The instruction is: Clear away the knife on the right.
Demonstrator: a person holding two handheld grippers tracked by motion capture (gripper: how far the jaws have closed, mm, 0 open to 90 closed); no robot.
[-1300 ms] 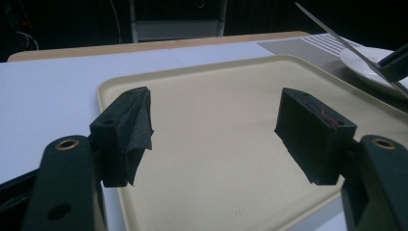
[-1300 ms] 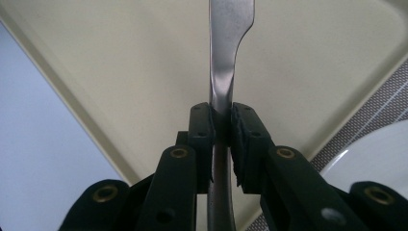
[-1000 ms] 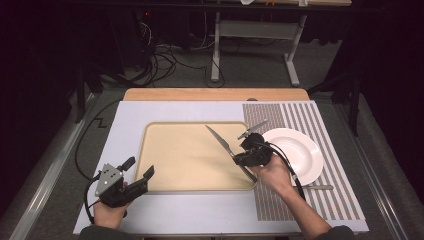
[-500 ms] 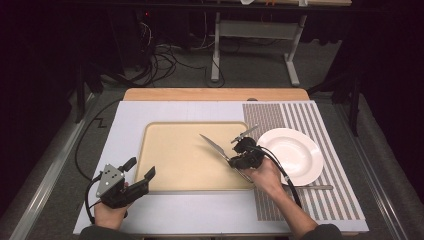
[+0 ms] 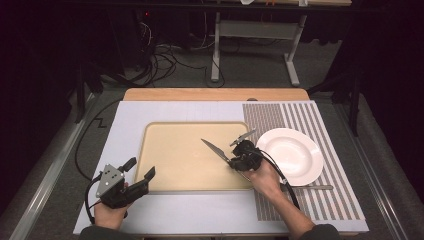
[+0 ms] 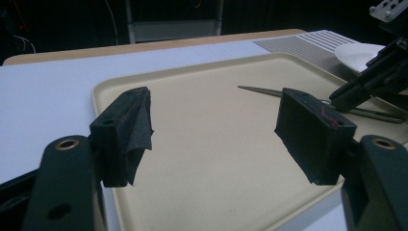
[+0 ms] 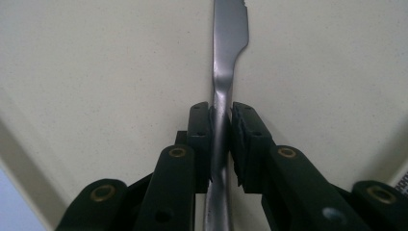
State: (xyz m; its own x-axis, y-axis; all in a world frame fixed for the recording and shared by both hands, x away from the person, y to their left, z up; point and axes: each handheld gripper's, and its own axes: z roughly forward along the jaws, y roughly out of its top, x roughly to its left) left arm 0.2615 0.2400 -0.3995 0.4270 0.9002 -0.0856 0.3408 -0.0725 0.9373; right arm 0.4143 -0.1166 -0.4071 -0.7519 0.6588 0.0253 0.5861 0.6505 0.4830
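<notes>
High view: a beige tray (image 5: 165,172) lies at the middle of the surface (image 5: 165,112), on a pale mat, with a white plate (image 5: 292,152) at its 3 o'clock on a striped placemat (image 5: 325,200). The plate holds nothing that can be seen. At the plate's 6 o'clock a slim metal utensil (image 5: 312,187) lies on the placemat; its kind is too small to tell.

The right tongs (image 5: 239,159) sit over the tray's right edge, clamped on a table knife (image 5: 216,150). The knife's blade points toward 10 o'clock over the tray floor, its tip near the tray's middle. Whether the tip touches the tray cannot be told from above.

Right gripper view: the two black jaws press on the knife's handle (image 7: 220,144) from both sides, the pads tight against the metal, and the blade runs straight up toward 12 o'clock over the bare beige tray (image 7: 96,72).

Left gripper view: the left tongs (image 6: 214,122) stand wide apart with nothing between them, hovering by the tray's near corner. Beyond them the tray (image 6: 202,159) carries only the knife (image 6: 262,90), which lies low over its far right part, and the plate (image 6: 358,55) shows at 2 o'clock.

In the high view the left tongs (image 5: 141,172) rest at the tray's 8 o'clock, well apart from the knife.
</notes>
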